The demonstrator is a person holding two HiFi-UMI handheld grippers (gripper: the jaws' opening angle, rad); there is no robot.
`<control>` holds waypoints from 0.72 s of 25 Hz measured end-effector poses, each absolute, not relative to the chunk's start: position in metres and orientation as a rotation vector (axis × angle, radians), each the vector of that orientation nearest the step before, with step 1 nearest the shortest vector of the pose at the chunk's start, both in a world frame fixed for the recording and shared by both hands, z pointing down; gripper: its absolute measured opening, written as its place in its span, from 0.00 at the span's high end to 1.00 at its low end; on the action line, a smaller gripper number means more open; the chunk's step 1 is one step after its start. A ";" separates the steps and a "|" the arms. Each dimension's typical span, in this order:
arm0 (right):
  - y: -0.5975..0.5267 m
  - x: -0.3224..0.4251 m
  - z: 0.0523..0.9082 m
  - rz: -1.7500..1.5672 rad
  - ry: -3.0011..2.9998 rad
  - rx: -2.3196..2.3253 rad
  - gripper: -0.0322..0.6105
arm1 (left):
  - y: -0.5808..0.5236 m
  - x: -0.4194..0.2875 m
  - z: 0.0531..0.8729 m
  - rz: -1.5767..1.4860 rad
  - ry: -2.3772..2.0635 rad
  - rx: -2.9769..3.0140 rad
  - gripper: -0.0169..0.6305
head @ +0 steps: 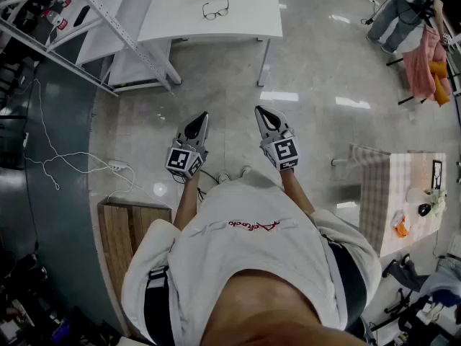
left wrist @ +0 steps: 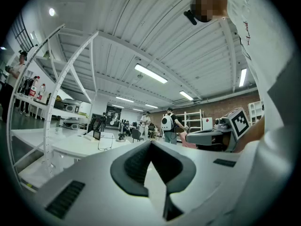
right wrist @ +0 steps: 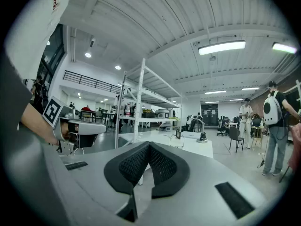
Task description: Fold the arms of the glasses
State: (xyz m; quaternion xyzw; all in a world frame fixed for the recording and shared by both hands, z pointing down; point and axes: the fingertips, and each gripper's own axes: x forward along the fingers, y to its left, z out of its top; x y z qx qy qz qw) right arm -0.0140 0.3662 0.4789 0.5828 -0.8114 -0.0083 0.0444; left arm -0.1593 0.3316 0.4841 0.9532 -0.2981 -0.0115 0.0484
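A pair of dark-framed glasses point(head: 215, 10) lies with its arms spread on the white table point(head: 238, 21) at the far side of the floor. In the left gripper view the glasses point(left wrist: 104, 143) show small on that table; the right gripper view has the glasses point(right wrist: 177, 140) near the table edge. My left gripper point(head: 199, 120) and right gripper point(head: 262, 113) are held side by side over bare floor, well short of the table. Both are shut and hold nothing. They point level toward the table.
A metal shelf frame point(head: 108, 27) stands left of the white table. A wooden bench point(head: 128, 229) and a power strip with cable point(head: 115, 167) lie at the left. A checked table point(head: 410, 193) with small items is at the right. People stand at the far right point(head: 407, 6).
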 end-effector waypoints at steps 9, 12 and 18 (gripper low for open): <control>0.370 -0.014 0.480 -0.028 -2.497 1.777 0.90 | 0.338 -0.154 0.485 -0.047 -0.901 2.901 0.95; 0.371 -0.013 0.481 0.004 -2.515 1.777 0.90 | 0.337 -0.152 0.483 -0.047 -0.901 2.905 0.95; 0.374 -0.004 0.483 0.005 -2.526 1.769 0.90 | 0.339 -0.143 0.483 -0.040 -0.915 2.905 0.95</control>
